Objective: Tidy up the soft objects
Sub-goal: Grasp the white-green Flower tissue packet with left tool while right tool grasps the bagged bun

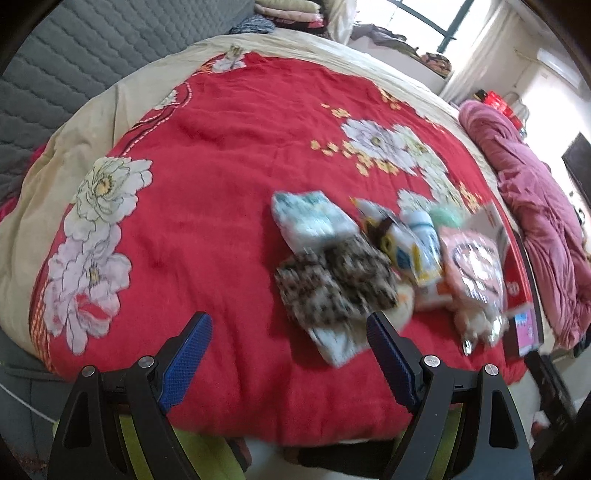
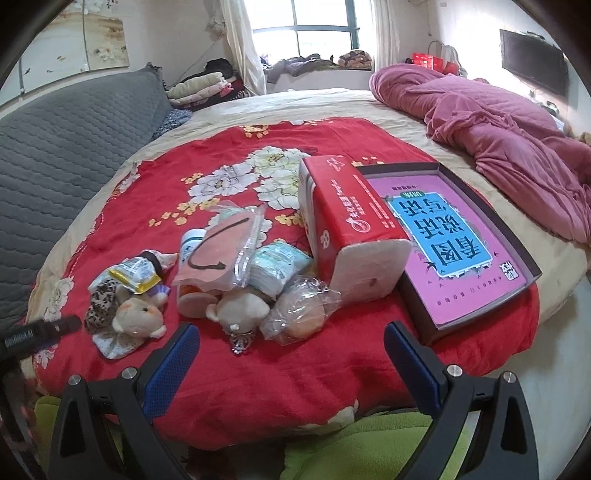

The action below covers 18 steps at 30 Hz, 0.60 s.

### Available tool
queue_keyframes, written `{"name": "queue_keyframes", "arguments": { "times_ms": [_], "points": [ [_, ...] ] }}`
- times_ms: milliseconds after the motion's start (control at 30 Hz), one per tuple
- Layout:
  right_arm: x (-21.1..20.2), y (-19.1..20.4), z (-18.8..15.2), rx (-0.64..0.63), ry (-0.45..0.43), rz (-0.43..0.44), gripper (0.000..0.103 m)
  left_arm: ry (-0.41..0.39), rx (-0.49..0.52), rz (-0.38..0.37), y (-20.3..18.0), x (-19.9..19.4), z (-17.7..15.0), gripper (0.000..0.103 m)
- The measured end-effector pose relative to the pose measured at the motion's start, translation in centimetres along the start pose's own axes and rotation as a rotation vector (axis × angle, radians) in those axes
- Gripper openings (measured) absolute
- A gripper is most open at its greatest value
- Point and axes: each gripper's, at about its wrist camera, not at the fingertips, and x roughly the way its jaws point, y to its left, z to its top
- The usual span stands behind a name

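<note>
Jaws of both grippers stand wide and empty over the bed's near edge. Left gripper [image 1: 290, 345] has the leopard-print soft piece [image 1: 332, 280] just ahead, slightly right, blurred. Right gripper [image 2: 291, 352] faces the plush toy [image 2: 236, 310]; only its view shows the tissue box [image 2: 347, 218] clearly.

I see a bed [image 2: 369, 107] under a red floral quilt [image 2: 221, 384], with a crumpled pink blanket [image 2: 491, 122] along its far right side. A grey quilted headboard [image 2: 74, 129] stands on the left. Behind are a window [image 2: 317, 29], folded bedding [image 2: 199, 86] and a wall-mounted television [image 2: 532, 66].
</note>
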Motion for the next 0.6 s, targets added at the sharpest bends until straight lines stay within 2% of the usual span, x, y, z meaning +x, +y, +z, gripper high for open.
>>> {"name": "queue_keyframes", "arguments": {
  "times_ms": [267,600],
  "points": [
    [1.7,-0.4,0.4,0.024,0.029,-0.01,0.101,0.03,-0.031,-0.02,0.0,2.7,5.2,0.086],
    [4.2,-1.5,0.5,0.063,0.097,-0.046,0.1,0.119,-0.052,-0.003,-1.1,7.0,8.6,0.086]
  ]
}}
